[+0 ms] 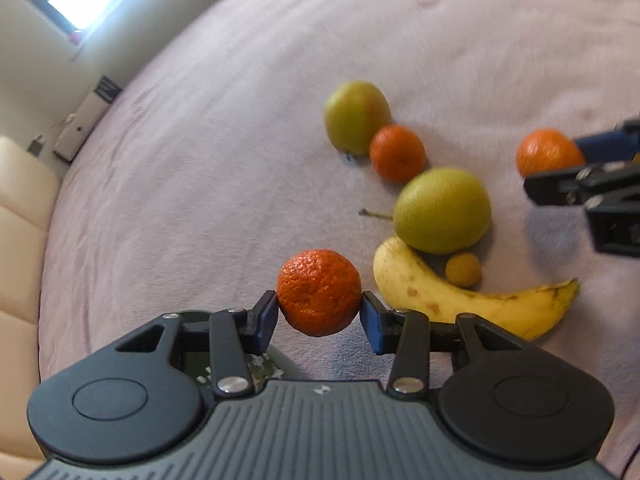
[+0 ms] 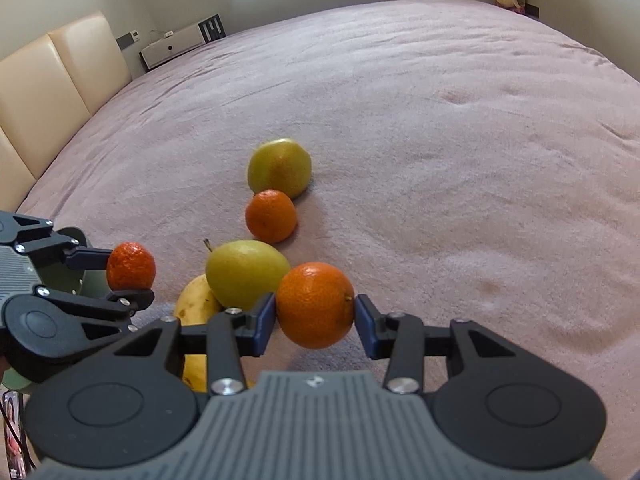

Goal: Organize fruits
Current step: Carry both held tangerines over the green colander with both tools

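Tangerines [image 1: 319,292] [image 2: 315,305] sit clamped between each gripper's fingers [image 1: 267,314] [image 2: 264,318].

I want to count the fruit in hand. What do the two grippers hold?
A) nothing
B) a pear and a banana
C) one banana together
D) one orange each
D: the left gripper clamps an orange and the right gripper another orange.
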### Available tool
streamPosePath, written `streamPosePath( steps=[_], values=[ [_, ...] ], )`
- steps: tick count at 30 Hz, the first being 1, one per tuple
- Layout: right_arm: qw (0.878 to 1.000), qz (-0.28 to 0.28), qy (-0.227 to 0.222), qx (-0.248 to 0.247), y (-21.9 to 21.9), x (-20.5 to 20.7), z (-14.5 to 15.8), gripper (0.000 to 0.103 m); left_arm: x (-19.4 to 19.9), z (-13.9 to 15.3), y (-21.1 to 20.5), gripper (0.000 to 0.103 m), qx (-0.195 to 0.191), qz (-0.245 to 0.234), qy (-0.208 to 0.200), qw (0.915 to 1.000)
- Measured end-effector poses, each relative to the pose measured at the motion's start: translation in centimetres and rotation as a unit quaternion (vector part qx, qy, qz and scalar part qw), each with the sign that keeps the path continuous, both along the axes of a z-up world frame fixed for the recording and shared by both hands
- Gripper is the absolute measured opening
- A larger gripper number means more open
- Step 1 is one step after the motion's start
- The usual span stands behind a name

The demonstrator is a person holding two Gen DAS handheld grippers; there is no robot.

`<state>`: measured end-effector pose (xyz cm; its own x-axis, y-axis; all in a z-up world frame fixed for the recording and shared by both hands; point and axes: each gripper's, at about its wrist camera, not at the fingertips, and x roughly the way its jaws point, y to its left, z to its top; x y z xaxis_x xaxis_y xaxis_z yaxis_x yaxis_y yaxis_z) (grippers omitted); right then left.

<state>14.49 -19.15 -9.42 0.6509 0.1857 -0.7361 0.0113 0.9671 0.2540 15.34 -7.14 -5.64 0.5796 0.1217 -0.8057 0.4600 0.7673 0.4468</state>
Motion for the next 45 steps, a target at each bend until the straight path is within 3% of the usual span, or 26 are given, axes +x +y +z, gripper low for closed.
streamPosePath(
  steps=[8,13,21,24,27,31,34,35,39,42,45],
  values=[
    [0.999,0.025,-0.039,0.006,1.1,-1.2,2.4,0.041,-3.6,5.2,2.1,0.050,-0.082,0.061,-0.050,0.9936],
    [0.995,0.067,-0.070,0.019,2.9,-1.8,3.9,0.040,-5.3,7.0,5.8,0.050,-0.125,0.112,-0.052,0.9844],
    [0.977,0.179,-0.110,0.021,8.1,-2.3,6.6,0.040,-5.3,9.0,13.4,0.050,-0.215,0.201,-0.044,0.9546],
    [0.967,0.223,-0.121,0.006,10.7,-2.2,7.5,0.040,-4.8,9.1,15.5,0.050,-0.236,0.227,-0.034,0.9444],
    [0.952,0.281,-0.122,-0.021,13.5,-1.6,7.7,0.040,-4.2,8.4,17.5,0.050,-0.266,0.260,-0.021,0.9279],
    [0.930,0.343,-0.113,-0.065,16.8,-0.9,7.3,0.040,-3.3,6.4,18.5,0.050,-0.268,0.289,-0.004,0.9192],
    [0.916,0.376,-0.099,-0.094,18.8,0.2,6.3,0.040,-2.6,4.4,19.5,0.050,-0.286,0.332,0.030,0.8984],
    [0.911,0.385,-0.096,-0.107,19.4,0.5,6.0,0.040,-2.4,3.7,19.7,0.050,-0.277,0.345,0.037,0.8959],
    [0.889,0.416,-0.094,-0.164,21.4,1.4,4.7,0.040,-1.8,1.9,19.4,0.050,-0.224,0.366,0.046,0.9019],
    [0.878,0.433,-0.089,-0.186,22.4,2.5,3.9,0.040,-1.8,1.0,19.8,0.050,-0.240,0.379,0.062,0.8916],
    [0.866,0.447,-0.088,-0.207,22.8,3.0,3.3,0.040,-1.7,0.7,19.9,0.050,-0.229,0.386,0.061,0.8914]
  ],
)
